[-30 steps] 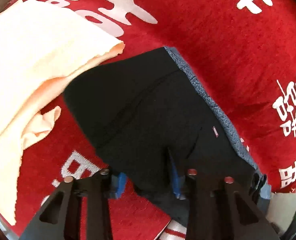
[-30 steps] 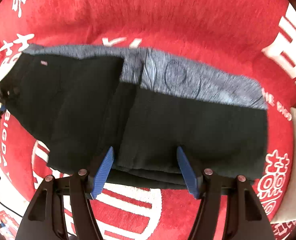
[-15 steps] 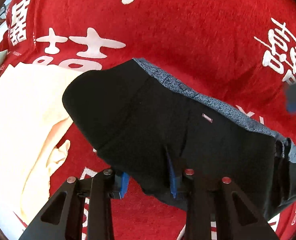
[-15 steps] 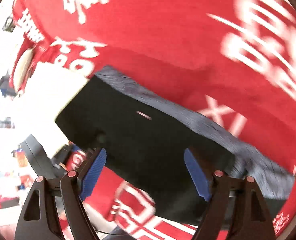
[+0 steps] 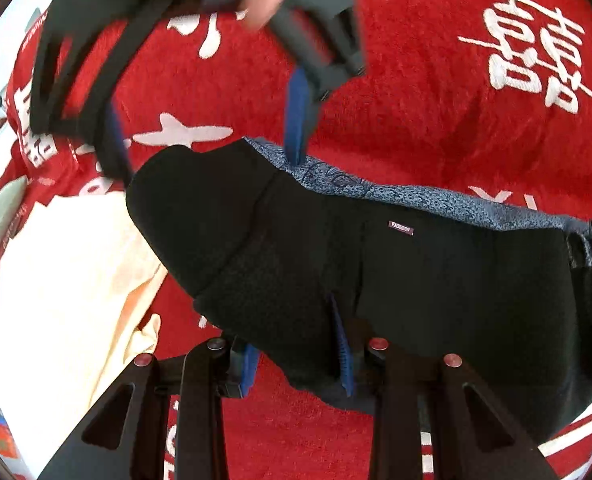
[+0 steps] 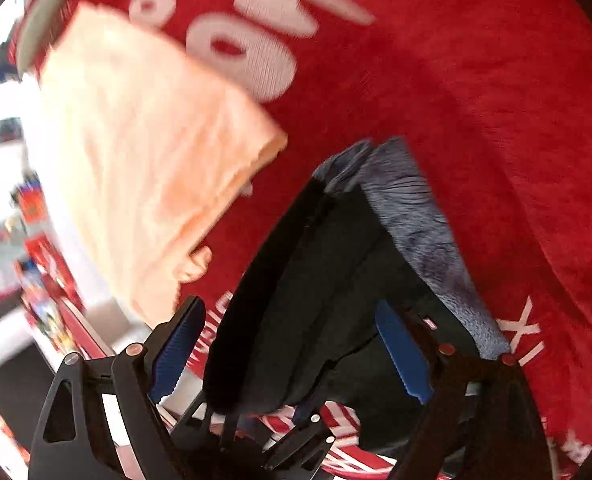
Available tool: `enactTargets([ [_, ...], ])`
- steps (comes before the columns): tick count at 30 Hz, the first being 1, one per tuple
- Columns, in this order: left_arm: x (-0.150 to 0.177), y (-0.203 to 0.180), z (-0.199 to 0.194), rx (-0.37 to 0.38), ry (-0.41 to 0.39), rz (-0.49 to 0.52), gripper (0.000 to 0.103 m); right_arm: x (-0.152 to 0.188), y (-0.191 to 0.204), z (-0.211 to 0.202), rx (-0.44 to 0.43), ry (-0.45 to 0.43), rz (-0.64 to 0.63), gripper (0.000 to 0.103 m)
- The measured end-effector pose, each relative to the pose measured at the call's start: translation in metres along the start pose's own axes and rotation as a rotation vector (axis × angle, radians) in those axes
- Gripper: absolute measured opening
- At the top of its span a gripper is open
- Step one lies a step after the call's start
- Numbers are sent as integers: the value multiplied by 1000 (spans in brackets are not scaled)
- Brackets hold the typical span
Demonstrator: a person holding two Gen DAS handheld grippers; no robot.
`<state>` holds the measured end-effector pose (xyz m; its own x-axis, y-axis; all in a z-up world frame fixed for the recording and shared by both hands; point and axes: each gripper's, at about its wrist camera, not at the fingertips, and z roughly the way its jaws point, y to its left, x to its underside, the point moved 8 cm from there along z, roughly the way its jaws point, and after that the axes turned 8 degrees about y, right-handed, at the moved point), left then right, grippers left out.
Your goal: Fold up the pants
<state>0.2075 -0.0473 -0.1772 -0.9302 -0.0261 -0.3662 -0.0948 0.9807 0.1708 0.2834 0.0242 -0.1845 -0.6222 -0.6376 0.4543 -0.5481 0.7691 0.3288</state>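
Note:
The folded black pants [image 5: 376,264], with a blue-grey patterned lining [image 5: 416,196] along the far edge, lie on the red cloth. My left gripper [image 5: 296,356] straddles the near edge of the pants, its jaws partly closed on a fold of the fabric. My right gripper [image 5: 207,136] is open and hovers over the far left end of the pants. In the right wrist view the pants [image 6: 316,300] sit between the open blue fingers of the right gripper [image 6: 291,356], and the left gripper's frame shows below.
A peach-coloured folded garment [image 5: 67,280] lies left of the pants, also shown in the right wrist view [image 6: 143,152]. The red cloth [image 5: 436,100] with white characters covers the surface. The table edge and room clutter show at the far left.
My right gripper swung from the right end of the pants across to their left end and now shows in the left wrist view. The left gripper kept its hold.

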Motion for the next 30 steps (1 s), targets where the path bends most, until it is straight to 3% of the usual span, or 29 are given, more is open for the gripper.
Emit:
enactTargets([
  [2, -1, -3, -2, -19, -13, 28, 33, 1, 7, 16, 31, 66, -20, 89],
  [5, -2, -7, -5, -34, -28, 56, 33, 4, 7, 26, 105, 99, -41, 88],
  [7, -2, -8, -6, -23, -18, 55, 33, 8, 3, 26, 131, 80, -57, 50],
  [8, -2, -8, -6, -16, -13, 50, 33, 10, 0, 22, 115, 60, -49, 26],
  [9, -4, -8, -8, -17, -20, 52, 33, 7, 1, 17, 84, 30, -41, 21],
  [21, -34, -56, -81, 84, -137, 116, 33, 98, -60, -56, -211, -363, 34, 17],
  [26, -42, -97, -123, 148, -199, 180, 33, 160, -99, -86, -324, -527, 72, 17],
  [30, -40, -151, -156, 203, -235, 274, 33, 216, -133, -100, -393, -623, 131, 17],
])
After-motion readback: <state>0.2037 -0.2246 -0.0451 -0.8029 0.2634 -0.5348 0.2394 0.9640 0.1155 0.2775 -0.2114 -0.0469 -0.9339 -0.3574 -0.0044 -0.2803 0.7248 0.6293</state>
